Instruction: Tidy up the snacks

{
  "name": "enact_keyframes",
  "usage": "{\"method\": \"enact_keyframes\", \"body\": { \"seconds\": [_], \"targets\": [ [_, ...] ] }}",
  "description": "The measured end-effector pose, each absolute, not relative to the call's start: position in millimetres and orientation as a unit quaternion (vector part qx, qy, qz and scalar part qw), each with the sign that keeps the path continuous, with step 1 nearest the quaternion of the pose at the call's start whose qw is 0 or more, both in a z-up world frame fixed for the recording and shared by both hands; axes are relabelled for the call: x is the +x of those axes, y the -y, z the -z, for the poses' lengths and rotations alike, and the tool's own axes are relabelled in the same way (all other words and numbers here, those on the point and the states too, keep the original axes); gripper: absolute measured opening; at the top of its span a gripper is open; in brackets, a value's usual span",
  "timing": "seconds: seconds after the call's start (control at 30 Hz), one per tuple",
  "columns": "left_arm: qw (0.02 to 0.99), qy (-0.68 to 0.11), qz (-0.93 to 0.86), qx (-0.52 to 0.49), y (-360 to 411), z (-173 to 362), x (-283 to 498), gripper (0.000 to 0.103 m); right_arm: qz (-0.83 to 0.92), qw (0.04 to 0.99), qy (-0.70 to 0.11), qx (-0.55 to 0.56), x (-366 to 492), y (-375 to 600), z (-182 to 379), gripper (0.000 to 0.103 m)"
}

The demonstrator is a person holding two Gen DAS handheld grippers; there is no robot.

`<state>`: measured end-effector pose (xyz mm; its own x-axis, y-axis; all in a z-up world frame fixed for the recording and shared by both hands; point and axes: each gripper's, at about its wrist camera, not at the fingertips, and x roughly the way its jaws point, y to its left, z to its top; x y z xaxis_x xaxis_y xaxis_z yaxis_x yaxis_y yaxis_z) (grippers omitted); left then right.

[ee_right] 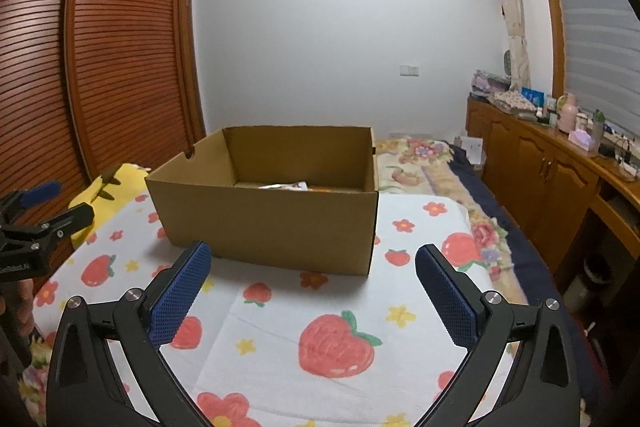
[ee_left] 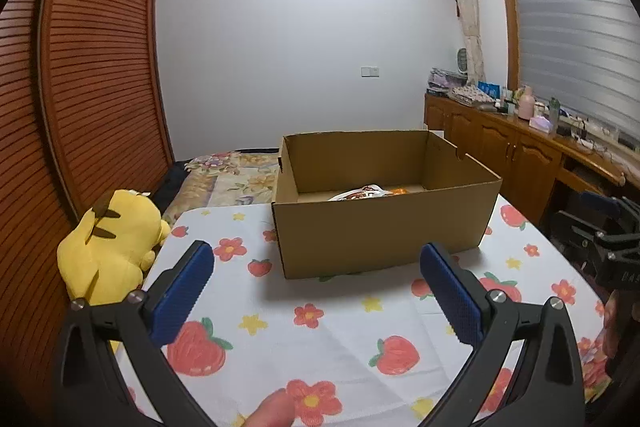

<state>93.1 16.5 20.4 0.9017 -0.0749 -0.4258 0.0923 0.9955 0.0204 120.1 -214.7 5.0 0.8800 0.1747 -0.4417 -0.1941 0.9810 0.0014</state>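
Pikachu plush (ee_left: 110,239) lies at the far left, against the louvred wardrobe door (ee_left: 92,67) and just beside the strawberry-print cloth (ee_left: 320,339). Over that cloth the left gripper (ee_left: 316,267) hovers with its blue pads spread wide, holding nothing. Ahead stands the cardboard box (ee_left: 380,231), open-topped, with snack packets (ee_left: 360,193) lying on its floor. Further right, the right gripper (ee_right: 312,267) likewise gapes apart and empty, near the box's front wall. Wooden cabinets (ee_right: 540,167) line the right side.
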Motion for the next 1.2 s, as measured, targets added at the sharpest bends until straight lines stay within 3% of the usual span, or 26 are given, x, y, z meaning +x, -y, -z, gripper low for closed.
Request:
{"method": "enact_keyframes", "body": {
  "seconds": [0.47,1.2],
  "targets": [
    [0.975,-0.221,0.022,0.025,-24.3,-32.1,44.4,0.103,-0.083,0.973,-0.215,-0.013,68.9,217.7,-28.5,0.103],
    [0.965,-0.26,0.014,0.017,-25.1,10.8,23.6,0.103,-0.077,0.973,-0.217,-0.019,35.3,218.1,-4.4,0.103]
  ]
}}
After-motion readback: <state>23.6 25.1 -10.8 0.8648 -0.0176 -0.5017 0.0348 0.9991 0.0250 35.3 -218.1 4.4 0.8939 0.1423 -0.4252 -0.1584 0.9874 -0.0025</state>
